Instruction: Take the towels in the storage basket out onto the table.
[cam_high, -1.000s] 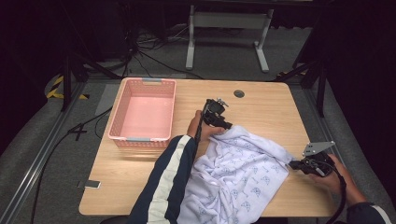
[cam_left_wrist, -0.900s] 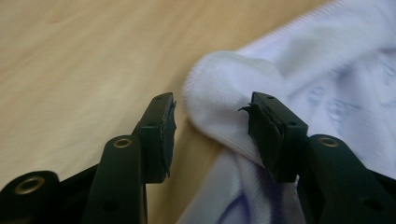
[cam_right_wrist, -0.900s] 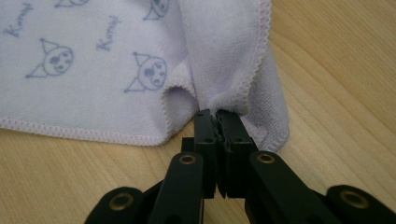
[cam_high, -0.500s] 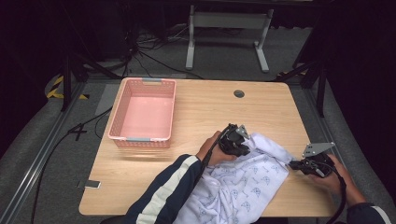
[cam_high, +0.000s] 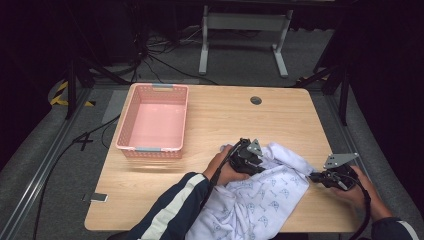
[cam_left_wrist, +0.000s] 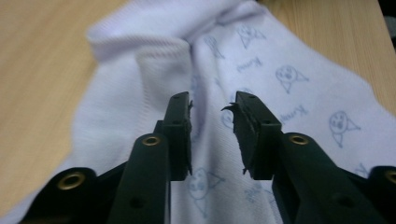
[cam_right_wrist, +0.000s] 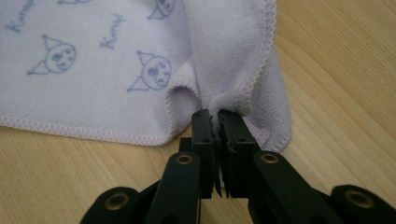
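A pale lilac cloth (cam_high: 270, 195) printed with small blue cartoon faces lies crumpled on the near right of the wooden table (cam_high: 225, 115). My left gripper (cam_high: 245, 156) sits at the cloth's far left fold. Its jaws have just been opening and stand apart over the cloth (cam_left_wrist: 289, 79), with nothing pinched in the left gripper (cam_left_wrist: 212, 105). My right gripper (cam_high: 315, 176) holds the cloth's right edge. In the right gripper view the right gripper (cam_right_wrist: 215, 114) is shut on the stitched hem of the cloth (cam_right_wrist: 93, 70).
A pink plastic basket (cam_high: 149, 149) stands empty on the table's left half. A round cable hole (cam_high: 256, 100) sits near the far edge. Beyond the table, a grey metal stand (cam_high: 240, 25) and cables lie on the dark floor.
My left gripper moved from the middle of the table toward me and to the right, onto the cloth, and the cloth's far corner bunched up there. The right gripper stayed put.
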